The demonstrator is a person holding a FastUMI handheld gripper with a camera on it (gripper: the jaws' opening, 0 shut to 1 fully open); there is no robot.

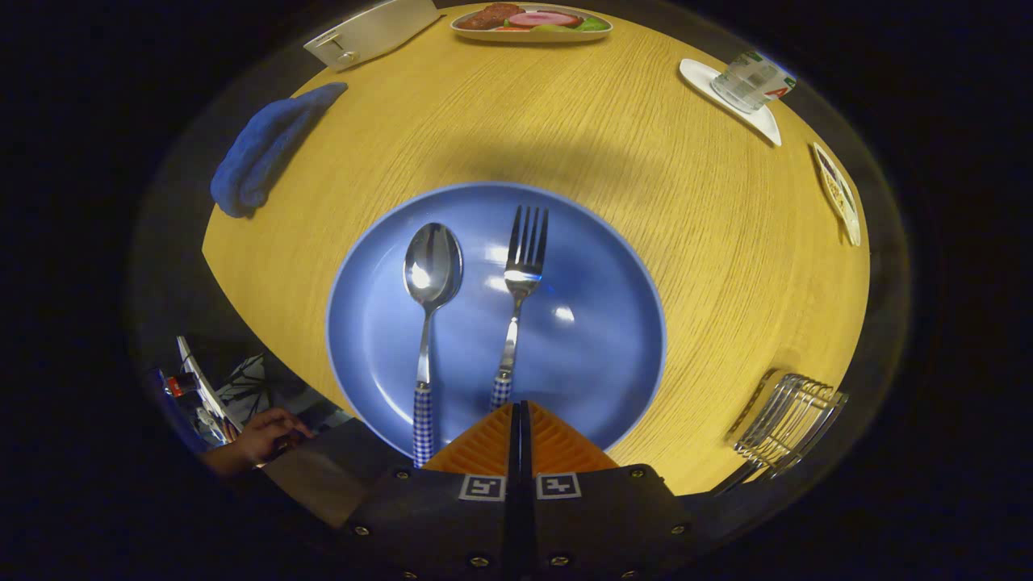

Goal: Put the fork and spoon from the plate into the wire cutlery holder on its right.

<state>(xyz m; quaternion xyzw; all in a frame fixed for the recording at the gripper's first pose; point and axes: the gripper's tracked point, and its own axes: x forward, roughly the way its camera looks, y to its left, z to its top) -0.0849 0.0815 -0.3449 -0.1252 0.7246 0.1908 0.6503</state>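
Note:
A blue plate (597,339) lies on the wooden table just ahead of my fingers. On it lie a steel spoon (430,282) and a steel fork (520,274), side by side, both with blue checked handles pointing back toward me. The fork's handle end sits just left of my fingertips. My gripper (520,407) hovers over the plate's near rim, its fingers pressed together with nothing between them. The wire cutlery holder (787,424) stands on the table to the right of the plate, near the table's edge.
A folded blue cloth (262,153) lies beyond the plate to the left. At the far side are a white box (371,32), a dish of food (529,20), a cup on a white saucer (746,85) and a small dish (838,194). A person's hand (262,436) rests off the table's near left.

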